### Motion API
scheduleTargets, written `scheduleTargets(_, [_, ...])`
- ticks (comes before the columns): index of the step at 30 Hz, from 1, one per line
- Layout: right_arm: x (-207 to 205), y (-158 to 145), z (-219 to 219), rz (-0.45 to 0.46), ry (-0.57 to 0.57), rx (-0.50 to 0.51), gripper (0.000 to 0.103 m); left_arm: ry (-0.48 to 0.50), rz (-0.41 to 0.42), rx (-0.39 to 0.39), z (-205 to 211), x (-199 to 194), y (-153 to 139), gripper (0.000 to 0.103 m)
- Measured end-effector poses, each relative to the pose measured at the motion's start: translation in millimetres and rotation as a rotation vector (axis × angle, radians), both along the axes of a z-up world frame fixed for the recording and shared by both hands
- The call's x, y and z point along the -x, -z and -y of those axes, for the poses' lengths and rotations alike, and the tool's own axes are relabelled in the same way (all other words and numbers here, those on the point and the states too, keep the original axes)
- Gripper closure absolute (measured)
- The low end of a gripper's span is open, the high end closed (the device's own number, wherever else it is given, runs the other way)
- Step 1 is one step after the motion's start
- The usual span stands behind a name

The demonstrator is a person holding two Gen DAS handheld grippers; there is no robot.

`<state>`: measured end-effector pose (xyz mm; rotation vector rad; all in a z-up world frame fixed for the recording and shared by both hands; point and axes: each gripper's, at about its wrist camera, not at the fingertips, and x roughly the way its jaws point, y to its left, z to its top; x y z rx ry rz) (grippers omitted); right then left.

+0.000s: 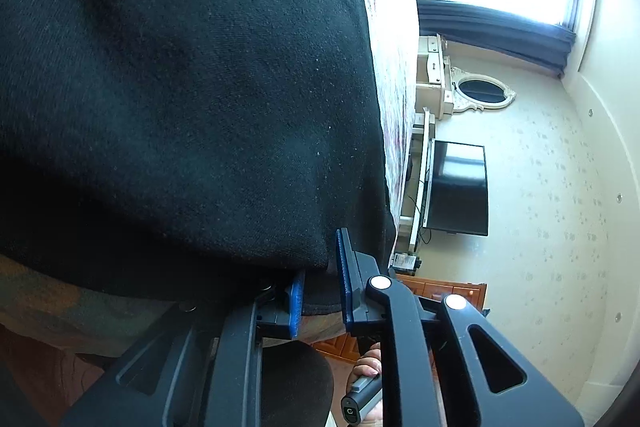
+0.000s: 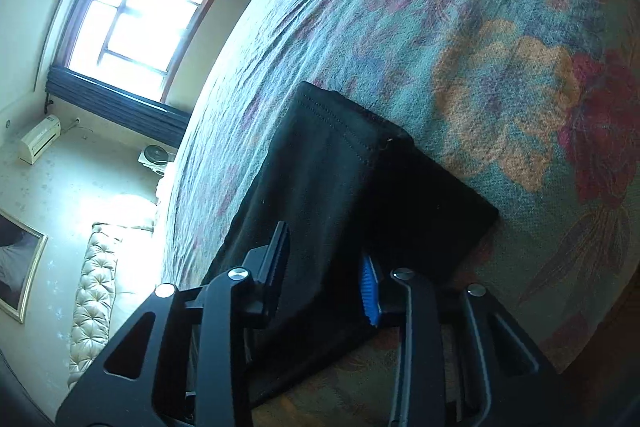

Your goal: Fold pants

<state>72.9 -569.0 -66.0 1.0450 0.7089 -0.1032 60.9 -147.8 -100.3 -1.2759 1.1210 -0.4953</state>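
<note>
Black pants [image 1: 180,87] fill most of the left wrist view, lying on a floral bedspread [image 1: 384,27]. My left gripper [image 1: 320,291] has its blue-padded jaws around the near edge of the pants, with fabric between them. In the right wrist view the pants [image 2: 340,195] lie folded as a dark rectangle on the bedspread [image 2: 500,47], with a stitched hem at the far end. My right gripper [image 2: 326,275] has its jaws on either side of the pants' near edge, with cloth between the pads.
The bed's edge runs beside the pants. Beyond it are a window with dark curtains [image 1: 500,23], a television [image 1: 460,187], a white dresser with an oval mirror [image 1: 480,91], a wooden cabinet [image 1: 440,291], and a tufted headboard [image 2: 96,287].
</note>
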Motion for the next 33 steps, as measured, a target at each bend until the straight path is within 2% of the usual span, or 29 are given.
scheduleTargets(2, [1,2,1,-0.004,-0.003,-0.004,0.093,0.025,0.027,-0.018,4,0,-2,0.089])
scheduleTargets(3, [3,4,3,0.000,-0.004,-0.011,0.094,0.032,0.038,-0.034,4,1,-4,0.096])
scheduleTargets(4, [5,4,4,0.007,-0.005,-0.018,0.095,0.033,0.043,-0.035,5,1,-5,0.096])
scheduleTargets(14, [27,-25,5,0.074,-0.033,-0.008,0.096,0.038,0.103,-0.058,-2,11,-31,0.096])
scheduleTargets(21, [47,8,15,-0.003,-0.010,-0.056,0.097,0.083,0.027,-0.091,3,19,-7,0.096])
scheduleTargets(24, [47,6,14,0.001,-0.017,-0.058,0.096,0.095,0.041,-0.098,2,18,-4,0.096])
scheduleTargets(26, [49,-1,15,0.002,-0.017,-0.051,0.090,0.097,0.031,-0.075,1,16,-4,0.095])
scheduleTargets(27, [52,-5,19,0.004,-0.012,-0.050,0.086,0.113,0.025,-0.061,3,16,-4,0.091])
scheduleTargets(29, [66,-13,26,0.021,0.015,-0.033,0.061,0.161,0.030,-0.038,2,16,-7,0.074])
scheduleTargets(30, [70,-19,34,0.026,0.038,-0.019,0.057,0.182,0.025,-0.057,1,17,-10,0.044])
scheduleTargets(31, [74,-22,41,0.032,0.056,-0.012,0.055,0.191,0.034,-0.055,0,19,-16,0.026])
scheduleTargets(33, [76,-22,57,0.034,0.067,-0.029,0.051,0.210,0.071,-0.051,-6,23,-26,0.025])
